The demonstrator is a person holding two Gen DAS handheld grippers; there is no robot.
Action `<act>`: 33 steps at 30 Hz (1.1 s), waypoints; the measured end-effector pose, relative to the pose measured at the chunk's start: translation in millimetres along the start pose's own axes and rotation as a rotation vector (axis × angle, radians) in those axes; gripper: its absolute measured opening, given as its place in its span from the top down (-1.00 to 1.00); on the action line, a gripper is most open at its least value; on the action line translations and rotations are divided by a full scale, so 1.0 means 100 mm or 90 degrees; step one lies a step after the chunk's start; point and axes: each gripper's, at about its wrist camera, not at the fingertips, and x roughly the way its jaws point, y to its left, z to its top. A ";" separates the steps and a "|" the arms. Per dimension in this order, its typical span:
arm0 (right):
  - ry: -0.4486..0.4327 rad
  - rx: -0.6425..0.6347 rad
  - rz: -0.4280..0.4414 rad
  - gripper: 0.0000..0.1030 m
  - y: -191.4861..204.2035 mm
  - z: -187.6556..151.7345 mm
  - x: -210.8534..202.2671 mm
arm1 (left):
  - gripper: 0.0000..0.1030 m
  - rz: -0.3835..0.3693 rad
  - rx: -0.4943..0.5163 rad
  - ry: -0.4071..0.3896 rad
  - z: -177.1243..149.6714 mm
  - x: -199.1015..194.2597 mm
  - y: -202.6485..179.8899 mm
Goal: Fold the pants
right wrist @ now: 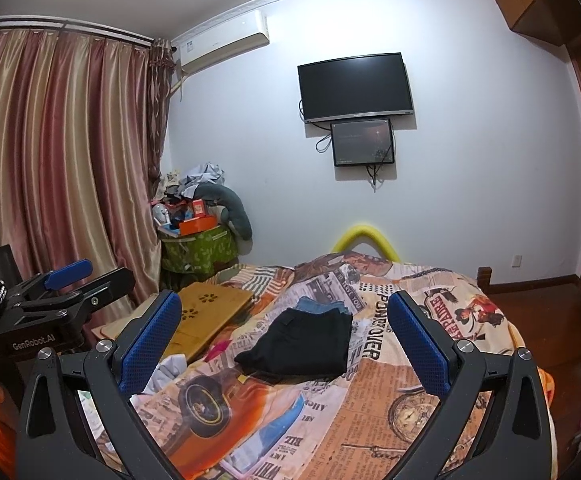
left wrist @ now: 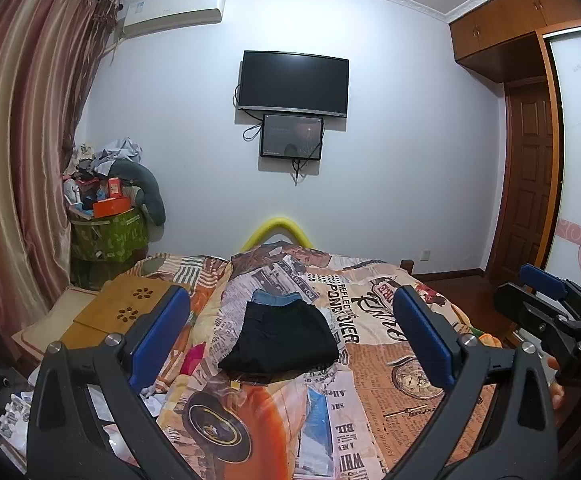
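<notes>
**A:** So, where do the pants sit right now?

**B:** I see the black pants (left wrist: 280, 338) lying as a compact, flat packet in the middle of the bed, on the printed quilt (left wrist: 374, 364). A blue denim piece (left wrist: 276, 299) peeks out from under their far edge. Both claws hang above the near end of the bed, well apart from the cloth. The left gripper (left wrist: 292, 340) has its fingers spread wide with nothing between them, and the right gripper (right wrist: 284, 344) is the same, gaping and empty.

**A:** Then the fold looks done?

**B:** I judge it nearly finished; the edges seem squared, though the near left corner tapers a little. If I tidy it, I would come down low, pinch only that corner's top layers, and tug outward gently so the stack beneath does not slide.

**A:** How will the fabric behave?

**B:** It looks matte, dark and fairly thick, so I expect it to hold a crease. The quilt is soft and rumpled, which could let the packet shift. The blue pads (right wrist: 150, 344) are textured, good for grip.
</notes>
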 end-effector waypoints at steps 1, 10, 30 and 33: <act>0.000 0.000 0.000 -0.99 0.00 0.00 0.00 | -0.99 -0.001 -0.002 0.002 0.00 0.01 0.01; 0.002 0.005 -0.001 -0.99 -0.02 0.01 -0.01 | -0.99 -0.004 0.009 0.002 0.01 0.02 -0.01; 0.005 0.017 0.003 -0.99 -0.07 -0.02 -0.02 | -0.99 -0.019 0.026 0.007 0.00 0.04 -0.11; 0.007 0.017 0.003 -0.99 -0.08 -0.02 -0.01 | -0.99 -0.020 0.027 0.008 0.01 0.05 -0.11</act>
